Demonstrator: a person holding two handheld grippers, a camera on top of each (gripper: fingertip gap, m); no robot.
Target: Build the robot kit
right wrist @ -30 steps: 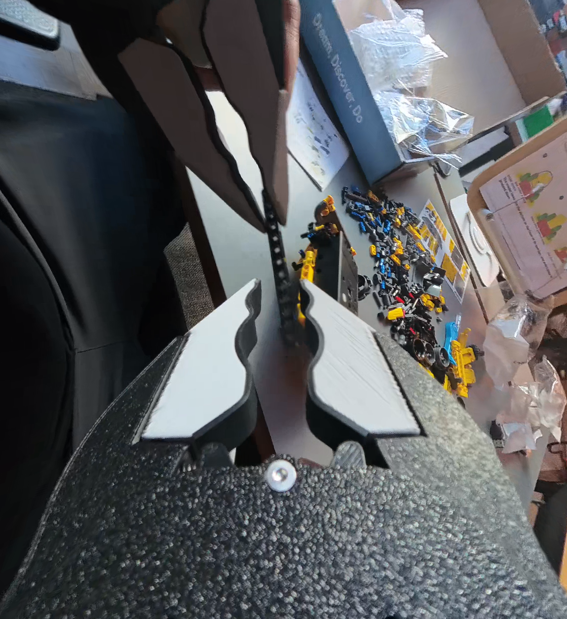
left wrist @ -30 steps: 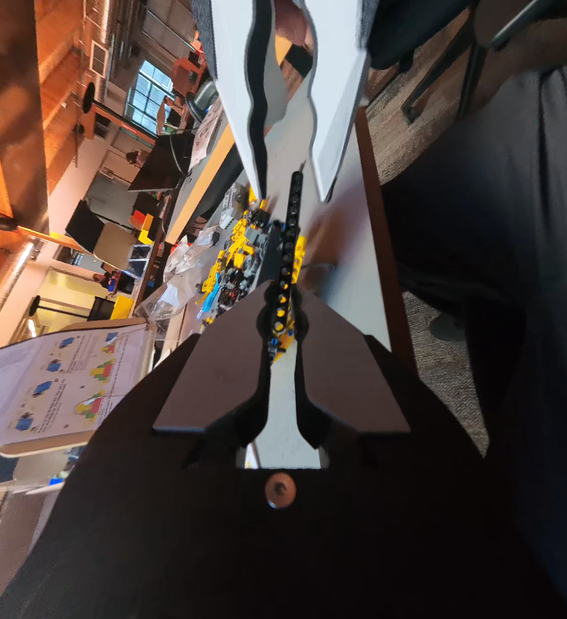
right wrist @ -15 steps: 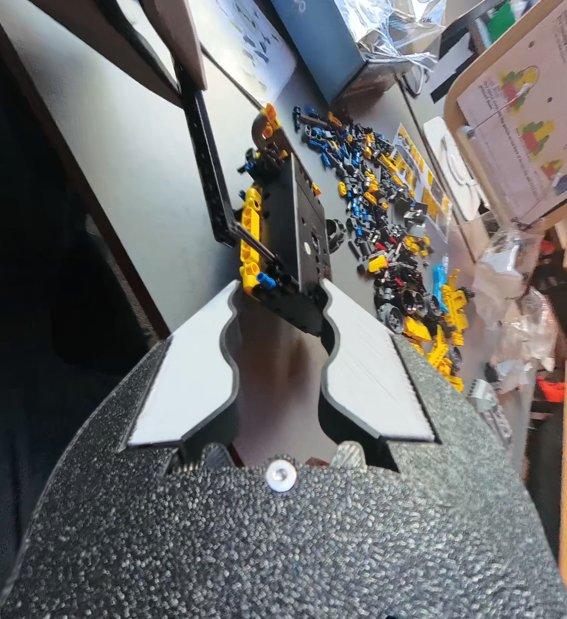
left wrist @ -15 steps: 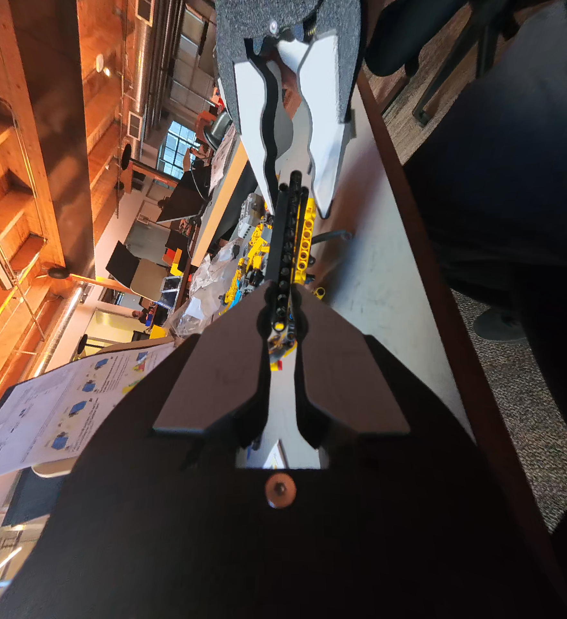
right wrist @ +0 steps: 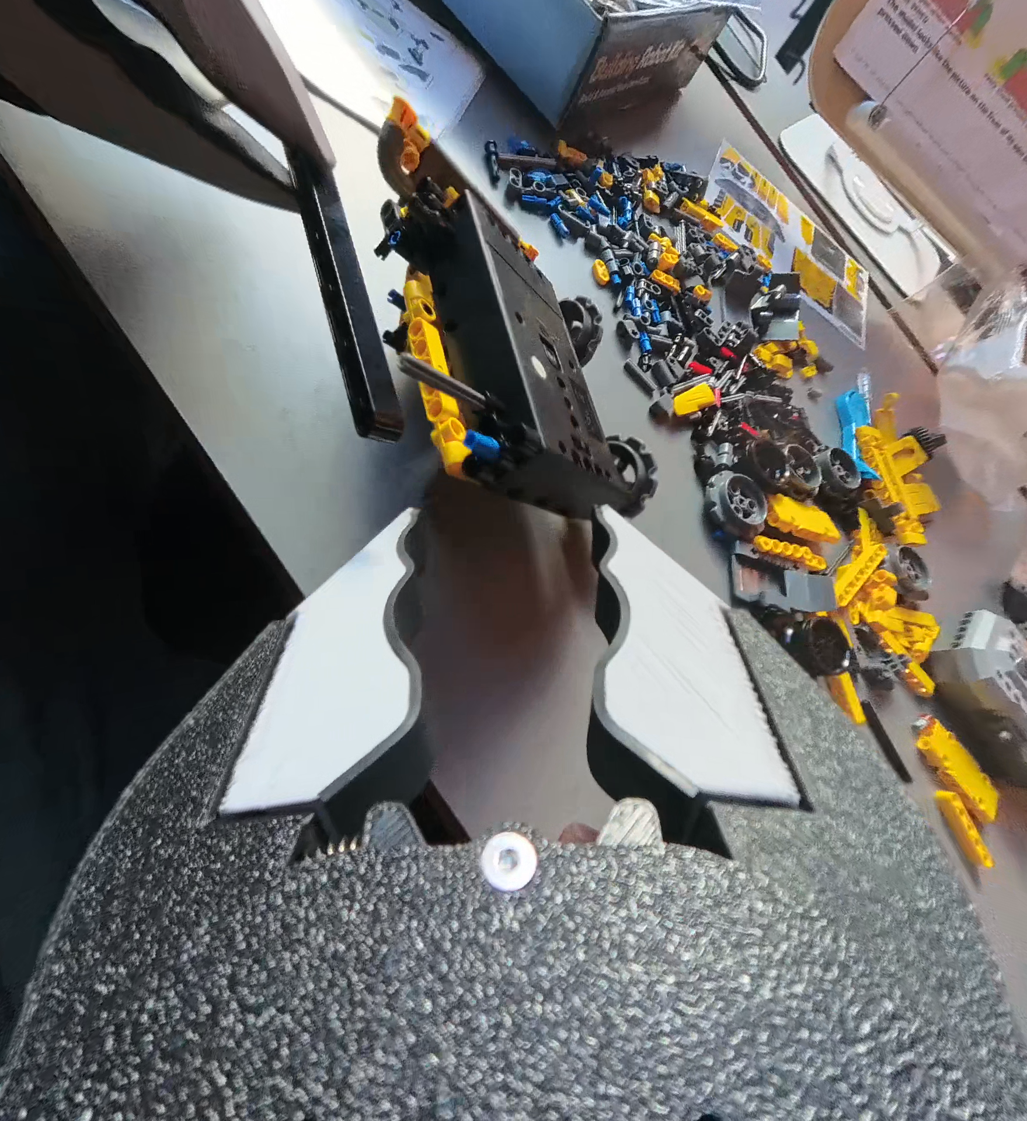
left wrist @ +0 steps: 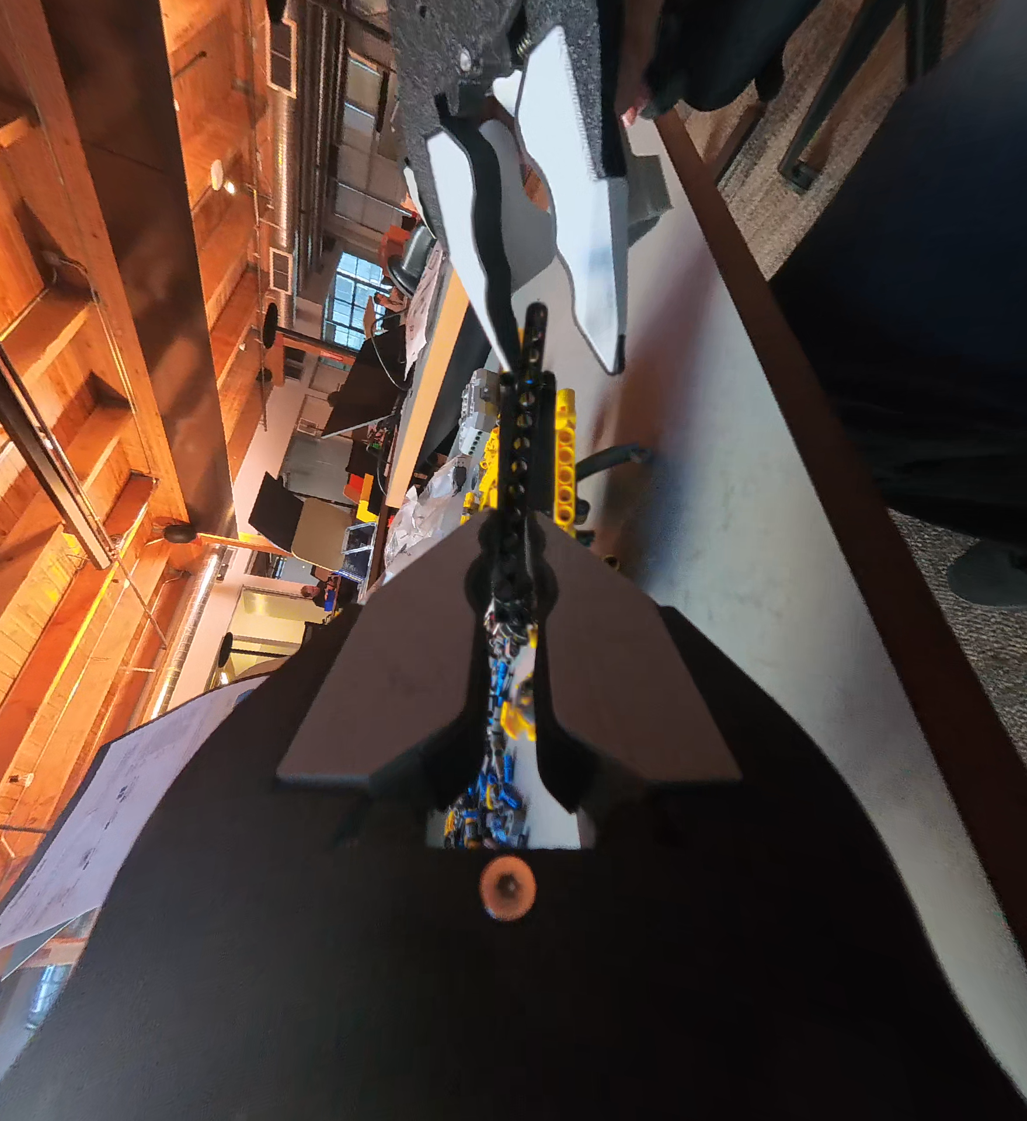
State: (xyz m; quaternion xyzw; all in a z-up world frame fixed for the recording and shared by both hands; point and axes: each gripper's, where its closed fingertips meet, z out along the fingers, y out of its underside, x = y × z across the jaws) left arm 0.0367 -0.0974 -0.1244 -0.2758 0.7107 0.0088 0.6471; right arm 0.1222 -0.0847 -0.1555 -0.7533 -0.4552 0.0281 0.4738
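My left gripper [left wrist: 511, 537] has dark brown fingers and is shut on a long black beam with holes [left wrist: 526, 412], which sticks out forward over the table. In the right wrist view the same beam [right wrist: 347, 303] hangs from the left gripper's fingers [right wrist: 256, 73], close beside the yellow side of a black and yellow wheeled model [right wrist: 498, 340] on the table. I cannot tell if beam and model touch. My right gripper [right wrist: 506, 515] has white fingers, is open and empty, with its tips just short of the model's near end. It also shows in the left wrist view [left wrist: 553, 340].
A pile of small black, blue and yellow parts [right wrist: 668, 242] lies beyond the model, with wheels [right wrist: 735, 503] and yellow beams [right wrist: 875, 576] to the right. A grey block [right wrist: 996, 685], a box [right wrist: 638, 60], a sticker sheet [right wrist: 814, 261] and plastic bags [right wrist: 1014, 394] lie around. The table's brown edge [left wrist: 862, 546] is near a person's dark clothing. The grey block [right wrist: 996, 685] is about 30 cm from my right fingertips.
The right gripper has left the beam's end, opened wider and moved to the model's near end. The left gripper still holds the beam and has lowered it beside the model.
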